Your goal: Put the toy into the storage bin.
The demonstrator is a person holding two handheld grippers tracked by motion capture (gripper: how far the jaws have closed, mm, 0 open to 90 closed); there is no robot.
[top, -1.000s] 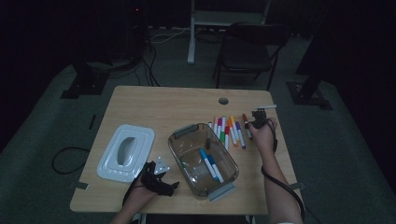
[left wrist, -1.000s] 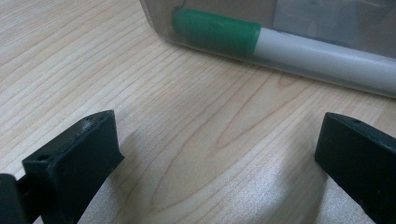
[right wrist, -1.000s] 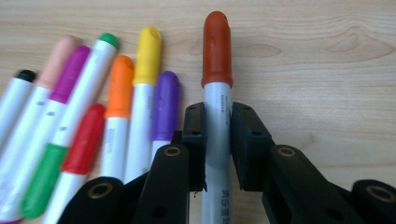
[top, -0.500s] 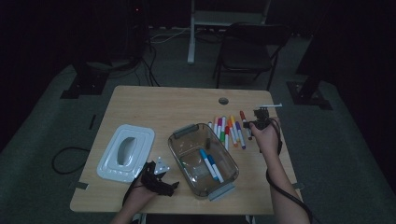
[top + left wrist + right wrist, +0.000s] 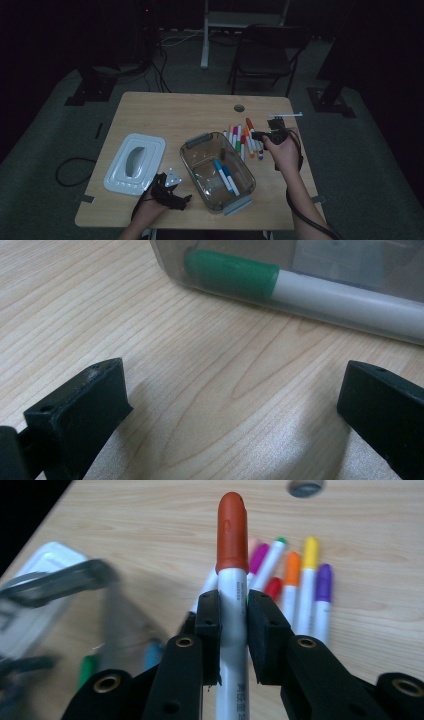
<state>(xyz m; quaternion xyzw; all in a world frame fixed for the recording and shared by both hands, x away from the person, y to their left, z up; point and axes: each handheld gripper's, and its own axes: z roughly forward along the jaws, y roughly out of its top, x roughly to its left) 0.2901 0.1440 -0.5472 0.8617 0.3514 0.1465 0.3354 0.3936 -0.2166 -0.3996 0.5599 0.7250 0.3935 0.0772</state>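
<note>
**A:** Where is the free room on the desk (image 5: 165, 107)?

**B:** The far half is bare wood, apart from a small round hole (image 5: 239, 107) near the far edge. The near half is crowded. The right claw (image 5: 233, 615) hangs over the desk's right side, close to that edge, above the row of markers (image 5: 245, 140).

**A:** What is it carrying?

**B:** A marker with an orange-red cap (image 5: 231, 535), clamped by its white barrel between the two jaws, cap pointing away from the hand and off the wood.

**A:** And the left claw (image 5: 167, 187)?

**B:** Low at the near edge, jaws wide apart with nothing between them, just beside the clear tub (image 5: 200, 145). A green-capped marker (image 5: 232, 275) lies inside the tub against the wall facing it.

**A:** Counts?

**B:** One tub, one white lid (image 5: 135, 162) lying to its left. Two blue-capped markers (image 5: 226, 176) show in the tub from above, plus the green one. The loose row is too tightly packed to count exactly; purple, yellow, orange, red, green and magenta caps show.

**A:** Anything in the way?

**B:** The tub sits between the two claws. Beyond the desk stand a chair (image 5: 265, 55) and floor cables (image 5: 165, 75).
</note>
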